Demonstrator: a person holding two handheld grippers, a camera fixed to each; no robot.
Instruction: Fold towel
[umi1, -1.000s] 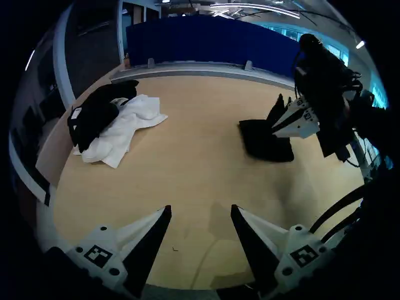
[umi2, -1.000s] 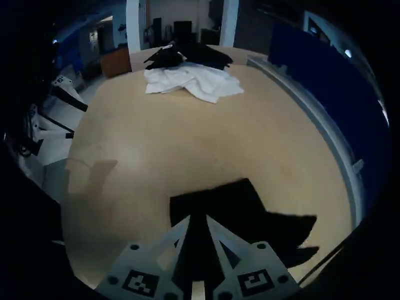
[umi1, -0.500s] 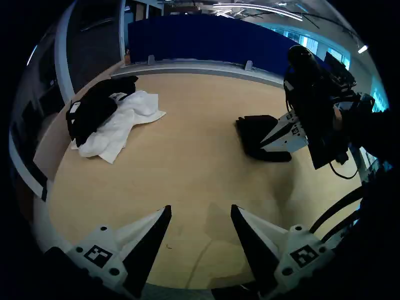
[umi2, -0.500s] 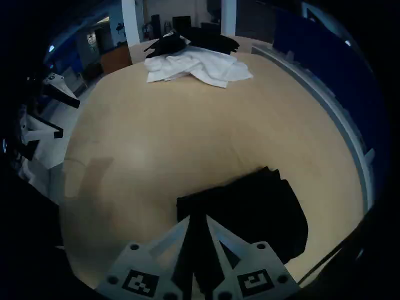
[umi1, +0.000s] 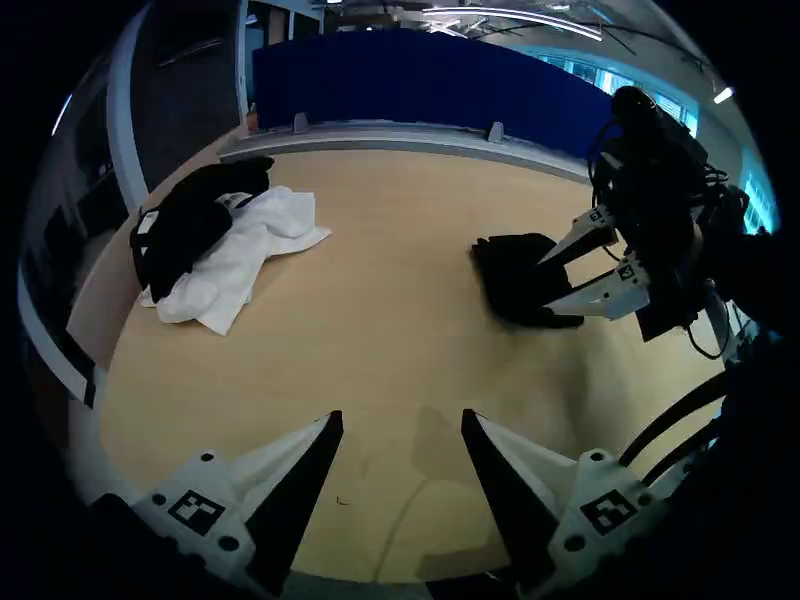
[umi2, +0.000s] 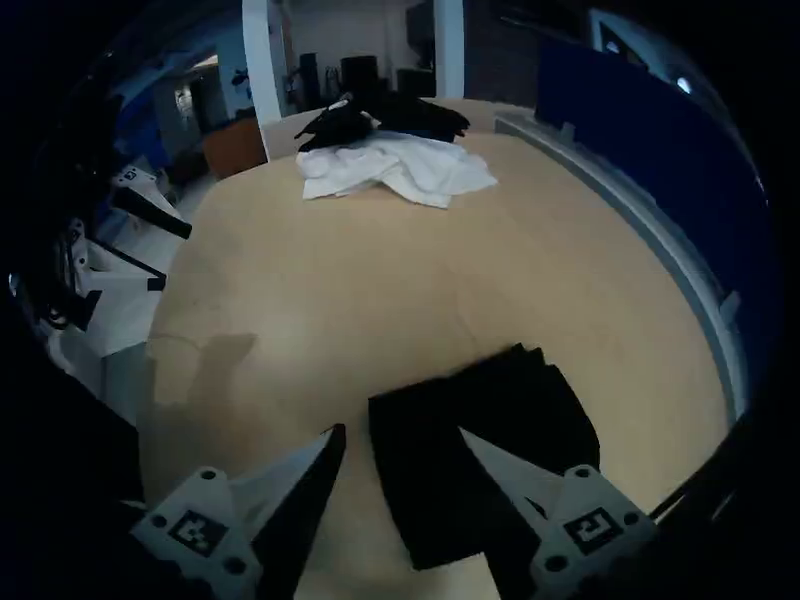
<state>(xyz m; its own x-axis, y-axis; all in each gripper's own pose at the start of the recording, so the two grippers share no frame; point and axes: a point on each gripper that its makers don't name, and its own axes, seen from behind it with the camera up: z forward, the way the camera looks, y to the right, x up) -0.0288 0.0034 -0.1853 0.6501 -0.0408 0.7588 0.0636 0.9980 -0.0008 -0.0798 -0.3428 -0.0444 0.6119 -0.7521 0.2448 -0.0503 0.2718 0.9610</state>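
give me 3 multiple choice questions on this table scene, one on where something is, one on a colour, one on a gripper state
1. Where does the folded black towel lie?
A) on top of the cloth heap
B) on the wooden table, just ahead of the right gripper
C) hanging from the other gripper

2. What colours are the cloths in the far pile?
A) red and green
B) all blue
C) white and black

3. How do the right gripper's jaws stand?
A) open, clamped on nothing
B) shut on the towel
C) shut on a white cloth

Answers:
1 B, the towel lies flat on the table by the fingertips.
2 C, white cloth lies beside and partly under black cloth.
3 A, a wide gap shows between the fingers.
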